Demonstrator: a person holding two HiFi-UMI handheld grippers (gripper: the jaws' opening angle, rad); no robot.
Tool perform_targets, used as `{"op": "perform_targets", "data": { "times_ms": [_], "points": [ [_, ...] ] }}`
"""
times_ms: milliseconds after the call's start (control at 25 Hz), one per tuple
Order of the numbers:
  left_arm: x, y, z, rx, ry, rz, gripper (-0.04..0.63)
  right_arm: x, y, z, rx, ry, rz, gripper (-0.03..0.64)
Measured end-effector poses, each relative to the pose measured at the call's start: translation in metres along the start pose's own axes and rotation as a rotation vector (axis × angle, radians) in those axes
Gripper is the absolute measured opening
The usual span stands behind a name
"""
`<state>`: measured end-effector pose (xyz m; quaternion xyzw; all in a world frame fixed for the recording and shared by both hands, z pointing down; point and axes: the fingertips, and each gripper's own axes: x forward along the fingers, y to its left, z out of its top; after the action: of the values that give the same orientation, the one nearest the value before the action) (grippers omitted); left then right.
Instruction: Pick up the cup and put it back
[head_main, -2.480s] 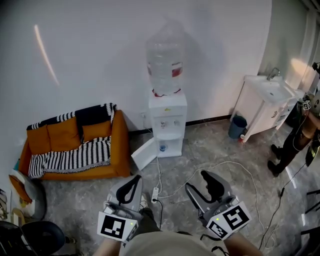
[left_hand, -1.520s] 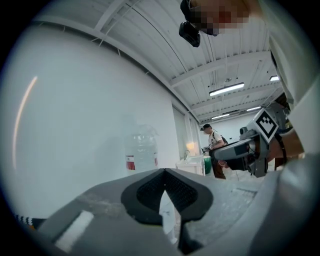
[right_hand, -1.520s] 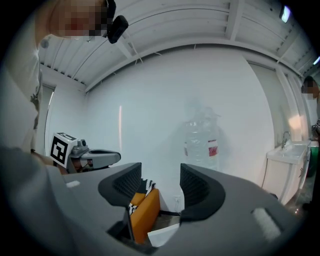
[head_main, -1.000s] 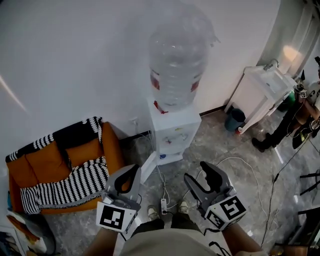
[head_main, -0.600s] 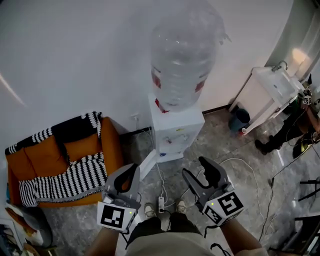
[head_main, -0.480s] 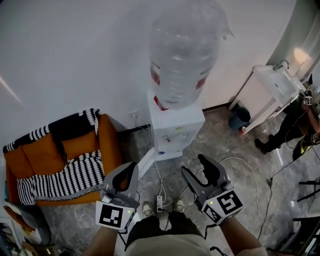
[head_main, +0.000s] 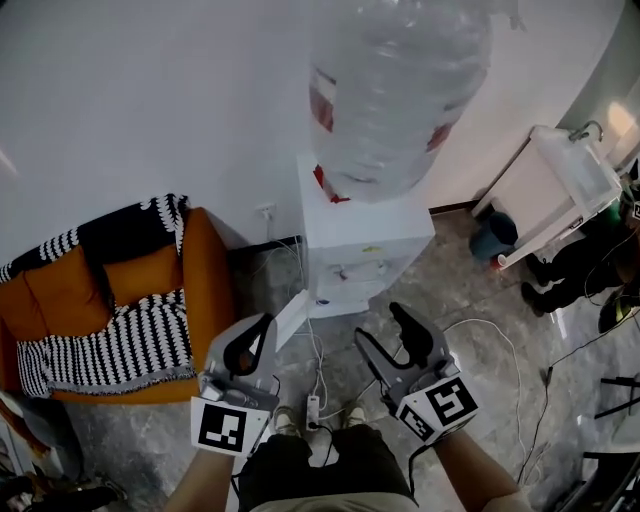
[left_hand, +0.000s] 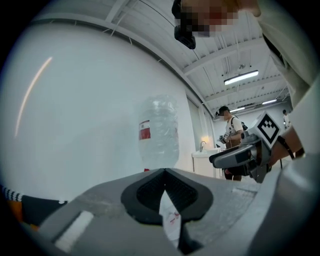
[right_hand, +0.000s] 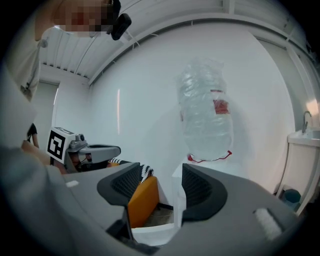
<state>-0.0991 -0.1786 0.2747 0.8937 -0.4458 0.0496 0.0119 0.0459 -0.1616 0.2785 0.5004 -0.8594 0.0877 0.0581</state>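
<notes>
A white water dispenser (head_main: 365, 250) with a big clear bottle (head_main: 395, 90) stands against the wall just ahead. A small blue spot (head_main: 322, 298) shows in its lower recess, too small to tell as a cup. My left gripper (head_main: 262, 322) hangs low in front of the dispenser's open door (head_main: 290, 315). In the left gripper view (left_hand: 165, 171) its tips meet, with nothing held. My right gripper (head_main: 380, 322) is level with it at the right. It stands open (right_hand: 161, 175) with an empty gap.
An orange sofa (head_main: 110, 300) with a striped blanket sits at the left. A white sink cabinet (head_main: 565, 180), a blue bin (head_main: 492, 240) and a person (head_main: 570, 275) are at the right. A power strip (head_main: 310, 405) and cables lie on the floor by my feet.
The dispenser and bottle have grown larger and nearer in the head view. Both grippers have sunk and come closer to the dispenser's front. The jaws look unchanged.
</notes>
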Motion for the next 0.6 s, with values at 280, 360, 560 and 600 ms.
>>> {"op": "perform_targets", "data": {
  "times_ms": [280, 360, 560, 600],
  "points": [
    [0.026, 0.004, -0.111, 0.030, 0.028, 0.003, 0.003, 0.038, -0.027, -0.103, -0.002, -0.014, 0.023, 0.268],
    [0.035, 0.004, -0.145, 0.036, 0.021, 0.003, 0.003, 0.049, -0.035, -0.138, 0.000, -0.013, 0.029, 0.268],
    [0.055, 0.001, -0.222, 0.032, 0.000, 0.002, 0.003, 0.068, -0.058, -0.222, -0.001, -0.004, 0.022, 0.268],
    [0.058, 0.000, -0.237, 0.032, 0.003, -0.001, 0.003, 0.070, -0.063, -0.237, 0.000, -0.003, 0.022, 0.268]
  ]
}}
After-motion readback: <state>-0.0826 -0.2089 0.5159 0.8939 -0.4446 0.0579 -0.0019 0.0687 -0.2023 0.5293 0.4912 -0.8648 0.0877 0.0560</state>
